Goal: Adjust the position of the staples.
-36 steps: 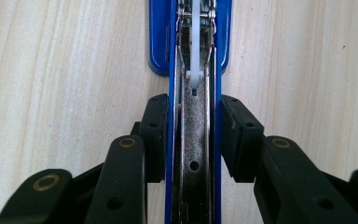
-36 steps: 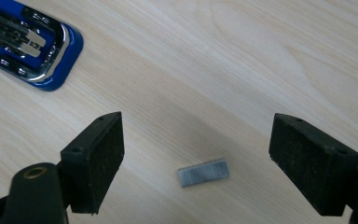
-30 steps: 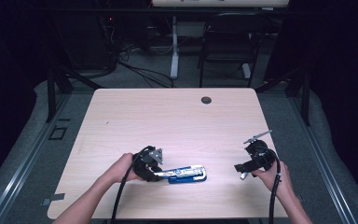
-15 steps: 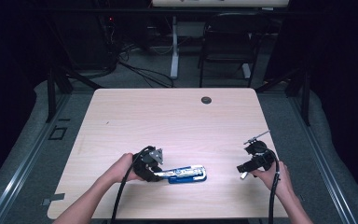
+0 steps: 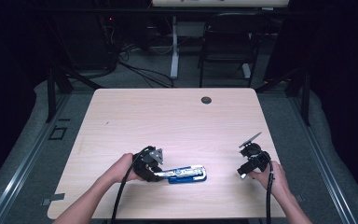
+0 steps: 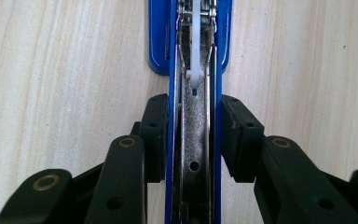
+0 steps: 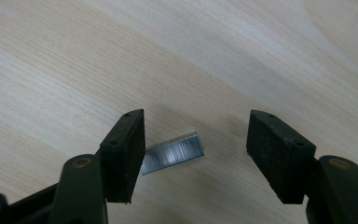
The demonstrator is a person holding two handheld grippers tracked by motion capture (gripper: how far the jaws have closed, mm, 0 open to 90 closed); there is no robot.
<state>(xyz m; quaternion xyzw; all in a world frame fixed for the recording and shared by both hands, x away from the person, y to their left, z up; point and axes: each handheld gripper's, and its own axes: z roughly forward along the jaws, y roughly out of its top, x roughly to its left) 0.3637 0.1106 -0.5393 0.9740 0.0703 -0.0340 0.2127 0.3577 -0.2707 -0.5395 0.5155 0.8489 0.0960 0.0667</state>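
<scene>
A blue stapler (image 5: pixel 186 174) lies near the front of the wooden table (image 5: pixel 168 121), its top swung open so the metal staple channel (image 6: pixel 193 154) shows. My left gripper (image 5: pixel 162 173) is shut on the channel, one pad (image 6: pixel 237 140) pressing on each side. At the front right, my right gripper (image 5: pixel 242 174) points down at the tabletop. Its jaws have just been closing around a short silver strip of staples (image 7: pixel 172 157) lying flat on the wood. The strip sits close to one pad (image 7: pixel 128 149), and the other pad (image 7: pixel 275 154) stands well apart from it.
A dark round grommet (image 5: pixel 206 100) sits near the table's far edge. A black chair (image 5: pixel 228 37) and a table leg with cables (image 5: pixel 174 51) stand on the floor behind. Both forearms reach in over the front edge.
The right gripper has sunk slightly toward the tabletop and its jaws have narrowed. The left gripper and the stapler have stayed put.
</scene>
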